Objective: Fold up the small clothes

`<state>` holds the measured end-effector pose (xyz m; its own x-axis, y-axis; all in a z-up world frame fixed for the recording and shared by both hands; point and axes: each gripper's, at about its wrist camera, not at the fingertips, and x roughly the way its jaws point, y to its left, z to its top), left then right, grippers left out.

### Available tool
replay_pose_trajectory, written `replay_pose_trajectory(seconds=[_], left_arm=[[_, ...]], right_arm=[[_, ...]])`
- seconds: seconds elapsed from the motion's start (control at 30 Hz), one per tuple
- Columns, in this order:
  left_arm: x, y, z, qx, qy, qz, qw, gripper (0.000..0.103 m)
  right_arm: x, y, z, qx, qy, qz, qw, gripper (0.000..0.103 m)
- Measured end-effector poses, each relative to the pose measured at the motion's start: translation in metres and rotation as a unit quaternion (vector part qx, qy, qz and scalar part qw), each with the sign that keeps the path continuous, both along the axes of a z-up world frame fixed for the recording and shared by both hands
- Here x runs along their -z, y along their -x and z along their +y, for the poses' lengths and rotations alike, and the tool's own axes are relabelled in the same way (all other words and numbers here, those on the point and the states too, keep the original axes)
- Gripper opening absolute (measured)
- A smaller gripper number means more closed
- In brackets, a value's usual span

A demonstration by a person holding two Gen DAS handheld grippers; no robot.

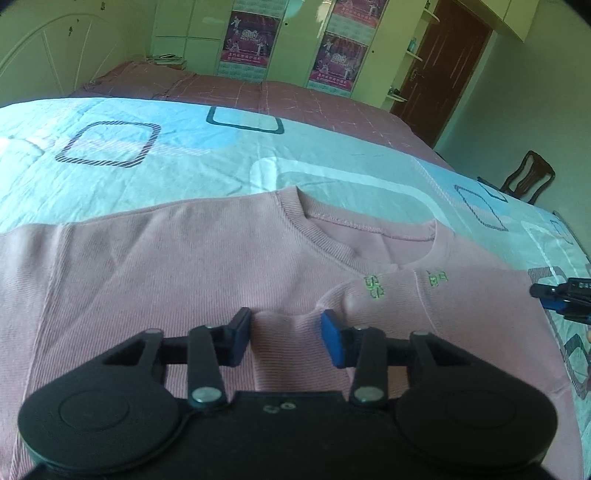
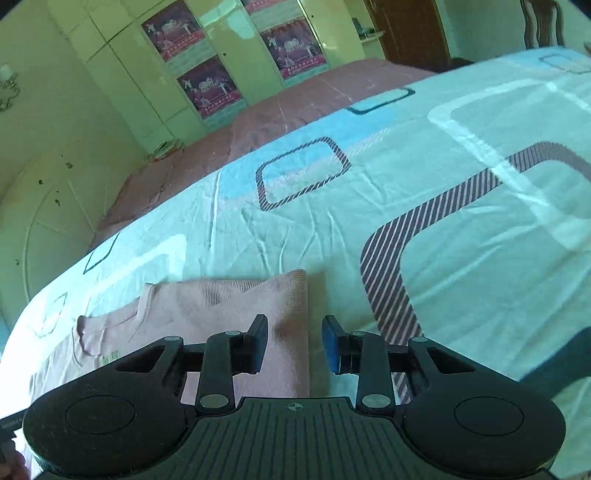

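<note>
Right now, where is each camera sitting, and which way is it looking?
Left wrist view: sits on the left gripper, tilted down at the pink top on the bed sheet; its own open fingers show, and the right gripper's tip at the right edge.
Right wrist view: sits on the right gripper, tilted down over the top's right edge and the sheet; its own open fingers show.
Both see the top, the sheet and the wardrobe.
</note>
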<state>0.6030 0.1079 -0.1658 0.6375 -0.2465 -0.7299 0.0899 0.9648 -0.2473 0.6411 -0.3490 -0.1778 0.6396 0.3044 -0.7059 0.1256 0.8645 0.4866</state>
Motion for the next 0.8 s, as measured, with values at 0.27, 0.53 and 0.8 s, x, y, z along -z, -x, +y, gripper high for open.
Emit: replay_pose_trajectory(seconds=[0.27, 0.53, 0.8], left_arm=[[0.01, 0.014, 0.014, -0.025, -0.001, -0.03, 0.9992, 0.012], [-0.03, 0.021, -0.053, 0.037, -0.08, -0.085, 0.9924, 0.075], [-0.003, 0.041, -0.098, 0.086, -0.113, -0.023, 0.9896, 0.04]], right_arm=[[0.002, -0.001, 0.007, -0.01, 0.098, -0.013, 0.995, 0.01], [-0.018, -0.006, 0.041, -0.068, 0.155, -0.04, 0.985, 0.011], [-0.013, 0.038, 0.061, -0.121, 0.21, 0.002, 0.97, 0.011]])
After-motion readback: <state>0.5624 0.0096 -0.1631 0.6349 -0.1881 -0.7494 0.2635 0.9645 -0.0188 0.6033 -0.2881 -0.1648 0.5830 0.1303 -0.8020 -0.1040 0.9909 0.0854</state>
